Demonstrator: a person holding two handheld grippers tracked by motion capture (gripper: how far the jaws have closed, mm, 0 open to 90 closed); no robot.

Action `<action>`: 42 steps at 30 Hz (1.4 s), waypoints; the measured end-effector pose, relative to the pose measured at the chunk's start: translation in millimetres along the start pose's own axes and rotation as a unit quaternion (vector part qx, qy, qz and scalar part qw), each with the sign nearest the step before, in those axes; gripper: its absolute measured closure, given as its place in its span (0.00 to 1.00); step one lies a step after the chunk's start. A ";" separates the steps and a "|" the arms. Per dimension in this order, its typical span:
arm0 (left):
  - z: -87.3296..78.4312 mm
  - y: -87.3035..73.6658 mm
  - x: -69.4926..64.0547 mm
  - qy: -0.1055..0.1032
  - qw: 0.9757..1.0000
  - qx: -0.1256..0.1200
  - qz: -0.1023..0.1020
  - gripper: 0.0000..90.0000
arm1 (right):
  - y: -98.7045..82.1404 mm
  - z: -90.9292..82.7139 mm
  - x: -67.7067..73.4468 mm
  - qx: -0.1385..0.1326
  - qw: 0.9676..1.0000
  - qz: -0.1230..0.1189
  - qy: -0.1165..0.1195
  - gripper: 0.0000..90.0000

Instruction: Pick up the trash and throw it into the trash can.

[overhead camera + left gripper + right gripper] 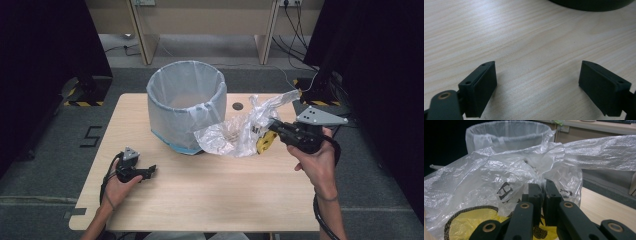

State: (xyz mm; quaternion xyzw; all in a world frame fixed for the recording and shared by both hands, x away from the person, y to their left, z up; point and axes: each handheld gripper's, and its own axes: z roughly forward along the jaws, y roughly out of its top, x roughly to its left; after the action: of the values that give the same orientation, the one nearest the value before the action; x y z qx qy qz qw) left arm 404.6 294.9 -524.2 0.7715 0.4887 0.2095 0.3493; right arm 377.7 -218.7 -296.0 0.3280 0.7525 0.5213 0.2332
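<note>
Two grippers are working: the right gripper (270,131) is pinching the clear plastic bag (235,131) between closed fingers (551,202), holding it just beside the lined bin (186,102), while the left gripper (145,172) is resting on the surface (210,190), fingers (480,88) wide apart.

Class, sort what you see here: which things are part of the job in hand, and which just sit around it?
In the job: plastic bag, right gripper clamped on it, lined bin.

Just about: left gripper resting open on the table, cables on the floor behind.
</note>
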 end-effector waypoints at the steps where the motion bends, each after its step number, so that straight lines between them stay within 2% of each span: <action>1: 0.0 0.0 0.0 0.000 1.000 0.000 0.000 0.16 | 4.0 -1.1 0.0 -0.003 1.000 -0.001 0.001 0.96; 3: 0.0 0.0 0.0 0.000 1.000 0.000 0.000 0.16 | 8.0 -2.0 -0.3 -0.007 1.000 -0.002 0.002 0.96; 9: -0.4 0.2 0.1 -0.001 1.000 0.002 0.000 0.16 | 37.7 -3.9 -2.0 -0.013 1.000 -0.018 -0.001 0.96; 15: -0.4 0.2 0.1 -0.001 1.000 0.002 0.000 0.16 | 55.0 -1.6 -5.5 -0.018 1.000 -0.023 -0.005 0.96; 19: -0.4 0.2 0.1 -0.001 1.000 0.002 0.001 0.16 | 68.6 3.9 -11.3 -0.022 1.000 -0.016 -0.010 0.96; 24: -0.4 0.2 0.1 -0.001 1.000 0.002 0.000 0.16 | 75.3 8.9 -15.4 -0.027 0.999 -0.012 -0.012 0.96; 29: -0.4 0.1 0.1 -0.001 1.000 0.002 0.000 0.16 | 85.3 21.3 -22.1 -0.028 0.999 -0.007 -0.027 0.96; 42: -0.4 0.2 0.1 -0.001 1.000 0.002 0.001 0.16 | 99.4 54.9 -22.1 -0.019 0.998 -0.010 -0.051 0.96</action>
State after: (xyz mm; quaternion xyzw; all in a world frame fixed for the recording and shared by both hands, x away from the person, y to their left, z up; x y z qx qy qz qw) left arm 404.5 295.1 -523.9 0.7728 0.4885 0.2078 0.3478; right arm 455.5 -176.4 -221.6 0.3419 0.7328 0.5159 0.2827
